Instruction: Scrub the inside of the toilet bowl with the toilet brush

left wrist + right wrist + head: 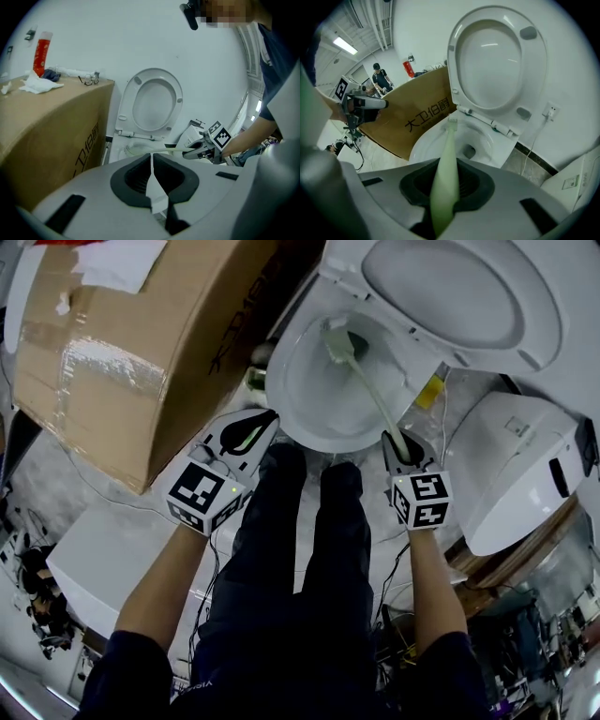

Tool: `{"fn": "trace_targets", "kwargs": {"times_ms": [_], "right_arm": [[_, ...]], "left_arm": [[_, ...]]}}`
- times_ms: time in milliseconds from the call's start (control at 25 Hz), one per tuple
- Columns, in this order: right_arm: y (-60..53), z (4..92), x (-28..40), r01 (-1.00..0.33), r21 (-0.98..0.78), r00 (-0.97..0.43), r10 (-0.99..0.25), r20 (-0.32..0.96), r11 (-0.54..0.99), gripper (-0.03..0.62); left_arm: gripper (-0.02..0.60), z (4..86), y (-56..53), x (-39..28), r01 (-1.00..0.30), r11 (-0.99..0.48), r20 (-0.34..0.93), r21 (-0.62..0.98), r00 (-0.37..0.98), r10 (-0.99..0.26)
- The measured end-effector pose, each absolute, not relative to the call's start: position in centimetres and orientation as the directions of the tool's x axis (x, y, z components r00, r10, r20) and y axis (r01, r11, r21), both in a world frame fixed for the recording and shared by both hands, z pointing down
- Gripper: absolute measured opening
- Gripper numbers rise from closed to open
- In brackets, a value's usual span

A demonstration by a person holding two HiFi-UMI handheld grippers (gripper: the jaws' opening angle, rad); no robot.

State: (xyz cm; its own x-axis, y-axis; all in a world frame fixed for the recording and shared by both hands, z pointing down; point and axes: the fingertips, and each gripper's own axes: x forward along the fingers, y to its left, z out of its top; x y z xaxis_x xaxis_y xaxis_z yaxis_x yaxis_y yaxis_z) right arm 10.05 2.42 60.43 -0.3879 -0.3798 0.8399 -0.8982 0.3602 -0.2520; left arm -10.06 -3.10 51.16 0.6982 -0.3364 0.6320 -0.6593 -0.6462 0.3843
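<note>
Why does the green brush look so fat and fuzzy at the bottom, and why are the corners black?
In the right gripper view the pale green plastic toilet brush sits very near the lens, between the jaws, so its handle blurs and swells; the wide-angle lens also curves the white raised toilet lid and darkens the corners; in the head view the brush looks thin.

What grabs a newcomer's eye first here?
The white ceramic toilet bowl at top centre, seat raised, with a pale green long-handled toilet brush reaching into it, its handle clamped in the right tongs. A big brown cardboard box stands just left of the bowl; the left tongs hang shut and empty near the bowl's front rim.
</note>
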Motion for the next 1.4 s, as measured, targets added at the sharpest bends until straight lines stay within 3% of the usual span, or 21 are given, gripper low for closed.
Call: {"fn": "trace_targets", "kwargs": {"times_ms": [560, 1400], "right_arm": [[2.8, 69.3, 9.6, -0.899, -0.235, -0.349, -0.281, 0.894, 0.37, 0.066], [1.6, 72.3, 13.4, -0.92, -0.178, -0.278, -0.26, 0.925, 0.35, 0.066]], "left_arm": [[0.043, 56.9, -0.7, -10.0, -0.663, -0.598, 0.658, 0.449, 0.699, -0.281], [0.042, 58.1, -0.2, -6.7, -0.638, -0.602, 0.667, 0.48, 0.711, -0.222]]}}
